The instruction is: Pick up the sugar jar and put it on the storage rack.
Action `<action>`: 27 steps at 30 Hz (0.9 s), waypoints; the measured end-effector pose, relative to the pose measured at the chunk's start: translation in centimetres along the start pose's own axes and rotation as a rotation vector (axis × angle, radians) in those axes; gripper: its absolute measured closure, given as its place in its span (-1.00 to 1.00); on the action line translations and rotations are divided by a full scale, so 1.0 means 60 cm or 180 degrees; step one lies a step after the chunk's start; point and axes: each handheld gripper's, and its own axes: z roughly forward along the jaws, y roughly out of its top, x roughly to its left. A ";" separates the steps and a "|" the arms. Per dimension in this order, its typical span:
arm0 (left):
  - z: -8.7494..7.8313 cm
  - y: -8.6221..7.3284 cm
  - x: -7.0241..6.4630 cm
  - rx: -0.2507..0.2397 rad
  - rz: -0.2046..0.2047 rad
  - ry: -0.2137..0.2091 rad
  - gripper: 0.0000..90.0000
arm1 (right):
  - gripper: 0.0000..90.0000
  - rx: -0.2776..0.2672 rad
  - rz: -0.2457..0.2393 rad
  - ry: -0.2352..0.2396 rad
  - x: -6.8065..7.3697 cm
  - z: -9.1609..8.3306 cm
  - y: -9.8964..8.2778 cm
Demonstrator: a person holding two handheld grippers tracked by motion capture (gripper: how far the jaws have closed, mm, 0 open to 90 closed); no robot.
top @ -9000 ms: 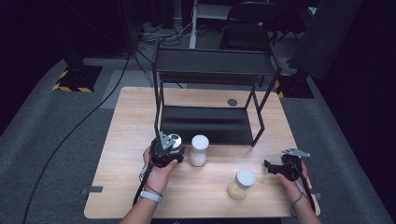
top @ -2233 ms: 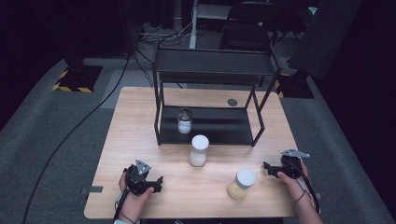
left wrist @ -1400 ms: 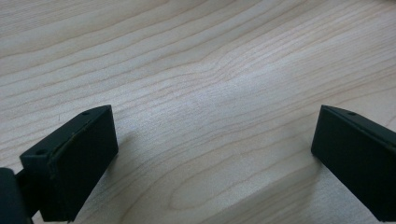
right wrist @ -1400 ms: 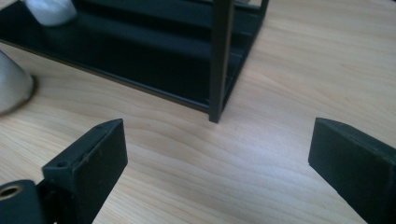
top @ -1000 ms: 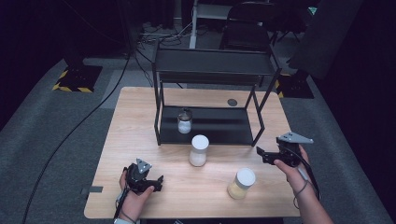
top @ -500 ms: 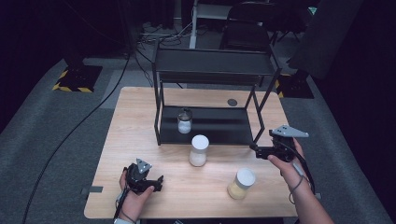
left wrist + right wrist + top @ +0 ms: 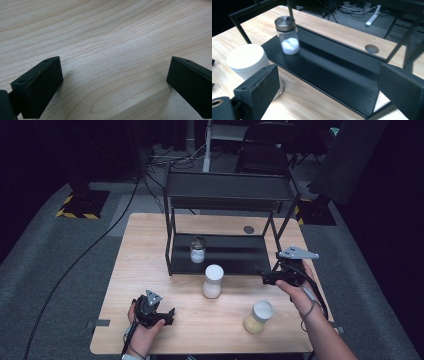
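No label is readable on the white-lidded jar (image 7: 247,60) (plain lid); the right gripper (image 7: 327,92) and left gripper (image 7: 112,87) both gape wide, empty.

Open wooden tabletop (image 7: 150,250) left of the black metal two-tier rack (image 7: 227,192). Lower shelf free except for the small steel-lidded glass jar (image 7: 197,250) at its left end. White-lidded cylindrical jar (image 7: 213,281) blocking the shelf's front edge, yellow-filled white-lidded jar (image 7: 258,317) nearer the front.

Dark room, grey carpet floor (image 7: 60,265)
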 end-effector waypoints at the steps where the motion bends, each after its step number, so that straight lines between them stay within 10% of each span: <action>1: 0.000 0.000 0.000 0.0001 0.0001 -0.0001 -0.99 | -0.91 0.0002 -0.0015 0.0010 0.003 0.002 0.003; 27: 0.000 0.001 0.002 0.0004 0.0018 -0.0012 -0.99 | -0.92 -0.0046 -0.0093 0.0304 0.040 0.051 0.036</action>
